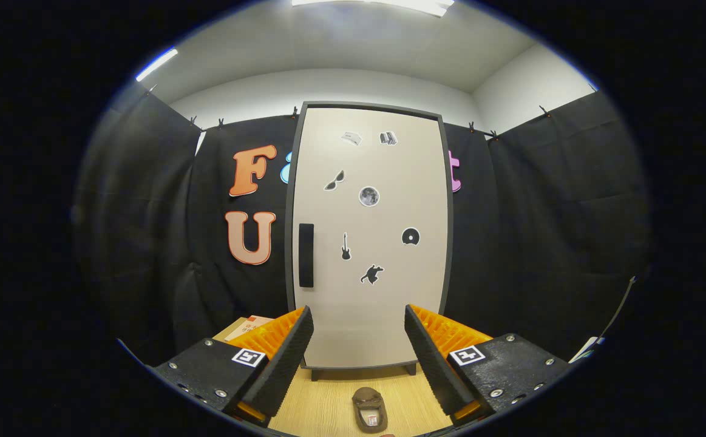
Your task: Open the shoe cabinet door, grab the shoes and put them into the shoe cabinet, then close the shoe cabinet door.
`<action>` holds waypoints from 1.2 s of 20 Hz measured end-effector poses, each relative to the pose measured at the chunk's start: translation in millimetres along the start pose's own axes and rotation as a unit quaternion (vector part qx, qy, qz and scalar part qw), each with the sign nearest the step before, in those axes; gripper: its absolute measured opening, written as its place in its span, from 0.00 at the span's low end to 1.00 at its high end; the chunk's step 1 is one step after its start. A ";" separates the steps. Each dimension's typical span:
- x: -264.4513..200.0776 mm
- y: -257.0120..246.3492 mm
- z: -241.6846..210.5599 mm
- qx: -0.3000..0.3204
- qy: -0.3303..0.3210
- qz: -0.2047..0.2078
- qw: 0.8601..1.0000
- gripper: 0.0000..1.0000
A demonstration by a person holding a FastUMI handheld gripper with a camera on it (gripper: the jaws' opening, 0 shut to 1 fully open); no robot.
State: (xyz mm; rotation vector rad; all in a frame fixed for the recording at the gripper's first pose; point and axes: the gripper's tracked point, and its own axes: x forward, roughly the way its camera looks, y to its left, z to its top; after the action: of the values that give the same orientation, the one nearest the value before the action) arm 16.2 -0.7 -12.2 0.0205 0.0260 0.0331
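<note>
A tall shoe cabinet (369, 237) stands straight ahead, its pale door shut inside a dark frame. Small stickers dot the door. A black vertical handle (306, 255) sits on the door's left side at mid height. A brown shoe (369, 409) lies on the wooden floor between my fingers, nearer to me than the cabinet's foot. My gripper (359, 340) is open, its fingers spread wide with nothing between them, still well back from the door.
A cardboard box (244, 328) sits low on the left, beside the cabinet and behind my left finger. Black cloth walls close in both sides of the cabinet. The wooden floor (328, 400) runs from the cabinet's feet toward me.
</note>
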 end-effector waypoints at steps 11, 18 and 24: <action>18.2 2.9 -11.1 0.012 0.012 0.016 1.000 0.95; 47.7 26.1 -9.7 0.013 0.015 0.046 0.999 0.95; 87.9 49.8 -1.5 0.002 0.011 0.067 0.998 0.95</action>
State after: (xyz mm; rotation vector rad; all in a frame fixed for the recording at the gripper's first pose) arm 102.4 52.0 -15.0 0.0250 0.0459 0.1677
